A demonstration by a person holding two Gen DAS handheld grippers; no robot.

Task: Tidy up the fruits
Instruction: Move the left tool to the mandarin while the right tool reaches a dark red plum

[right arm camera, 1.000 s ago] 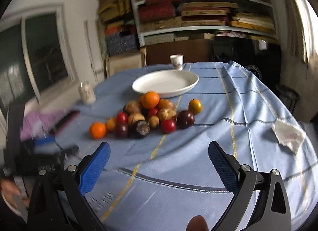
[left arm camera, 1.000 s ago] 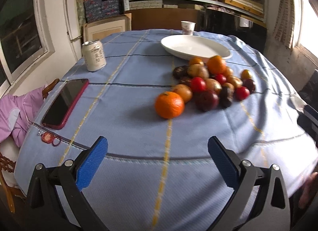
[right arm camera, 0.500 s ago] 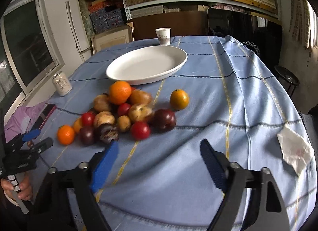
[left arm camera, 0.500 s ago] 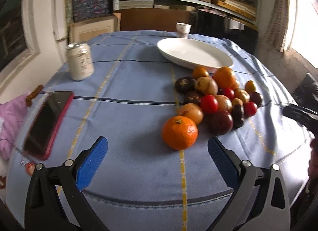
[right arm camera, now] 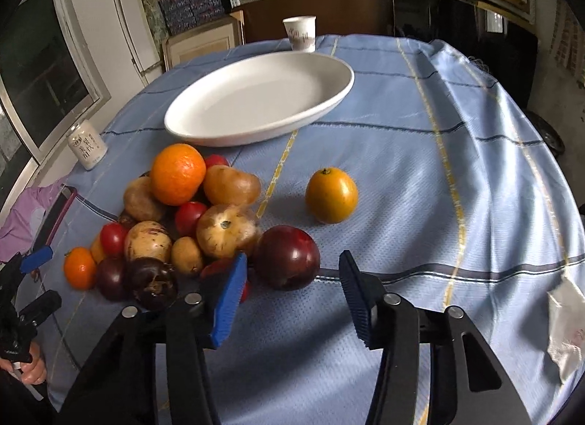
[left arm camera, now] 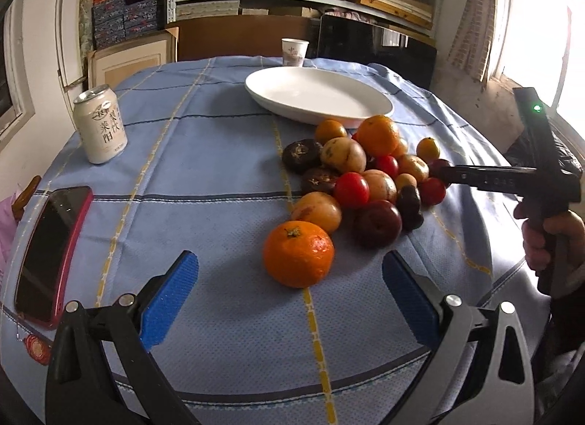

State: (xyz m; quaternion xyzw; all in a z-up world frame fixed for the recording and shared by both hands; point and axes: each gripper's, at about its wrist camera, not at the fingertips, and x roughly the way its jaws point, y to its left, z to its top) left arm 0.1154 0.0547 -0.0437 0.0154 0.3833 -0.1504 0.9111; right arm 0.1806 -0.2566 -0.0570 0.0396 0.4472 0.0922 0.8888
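A pile of mixed fruits lies on the blue tablecloth in front of a white oval plate, which holds nothing. My left gripper is open, and a large orange sits just ahead, between its blue pads. My right gripper is open, and its blue pads flank a dark red plum at the pile's near edge without touching it. A single yellow-orange fruit lies apart to the right. The plate also shows in the right wrist view.
A white drink can and a red-cased phone lie at the left. A paper cup stands behind the plate. A crumpled tissue lies at the right edge. Shelves and a window stand beyond the table.
Both grippers have moved forward toward the fruit pile. The right gripper's jaws have narrowed around the dark red plum. The left gripper has come close to the large orange.
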